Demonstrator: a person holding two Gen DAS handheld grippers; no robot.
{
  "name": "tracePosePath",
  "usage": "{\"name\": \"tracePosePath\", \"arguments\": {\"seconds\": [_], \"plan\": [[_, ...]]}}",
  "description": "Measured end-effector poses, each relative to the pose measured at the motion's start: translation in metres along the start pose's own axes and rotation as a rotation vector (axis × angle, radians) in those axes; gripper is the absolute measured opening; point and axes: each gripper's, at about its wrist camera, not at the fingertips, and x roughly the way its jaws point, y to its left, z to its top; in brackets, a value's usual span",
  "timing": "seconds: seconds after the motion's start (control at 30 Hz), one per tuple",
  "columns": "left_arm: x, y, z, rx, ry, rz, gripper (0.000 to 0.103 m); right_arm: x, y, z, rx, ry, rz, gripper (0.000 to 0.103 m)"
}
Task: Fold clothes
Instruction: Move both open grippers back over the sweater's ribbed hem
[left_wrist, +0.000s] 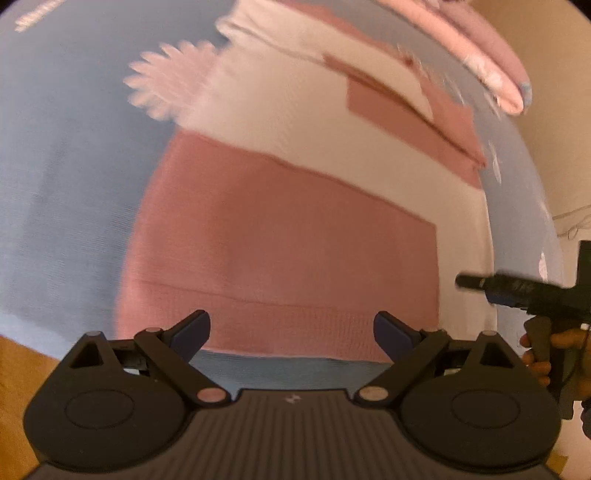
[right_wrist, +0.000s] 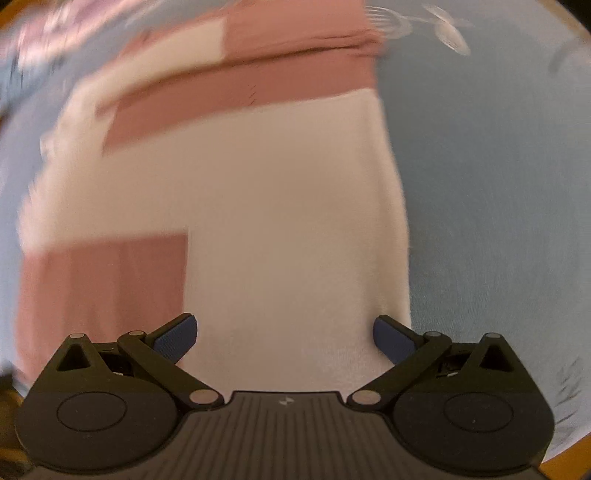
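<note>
A pink-and-cream colour-block sweater (left_wrist: 288, 236) lies flat on a light blue sheet (left_wrist: 66, 177). My left gripper (left_wrist: 291, 330) is open and empty, hovering over the sweater's pink hem at its near edge. My right gripper (right_wrist: 285, 336) is open and empty above the cream panel of the same sweater (right_wrist: 288, 221), near its right edge. The right gripper also shows at the right edge of the left wrist view (left_wrist: 517, 291), held in a hand. Both views are motion-blurred.
A pink flower print (left_wrist: 166, 85) is on the sheet by the sweater's far left. A pink folded cloth or pillow (left_wrist: 491, 62) lies at the far edge. A wooden bed frame (left_wrist: 22, 373) shows at the lower left. A cream wall (left_wrist: 554, 129) is to the right.
</note>
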Motion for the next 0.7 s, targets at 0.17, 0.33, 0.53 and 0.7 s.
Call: {"name": "tracePosePath", "arguments": {"seconds": [0.17,0.33,0.53,0.7], "plan": [[-0.022,0.047,0.007,-0.044,-0.042,0.021,0.084,-0.033,0.045,0.004,-0.112,-0.068,-0.065,0.100],[-0.021,0.076,0.014,-0.041,-0.051,-0.037,0.057,-0.052,0.131,-0.007,-0.277,-0.107,0.043,0.100],[0.001,0.103,0.031,-0.025,-0.027,-0.103,0.039,-0.042,0.202,-0.029,-0.303,-0.065,0.157,0.100],[0.007,0.114,0.037,0.006,-0.013,-0.160,0.035,-0.040,0.218,-0.043,-0.282,-0.044,0.165,0.100]]}}
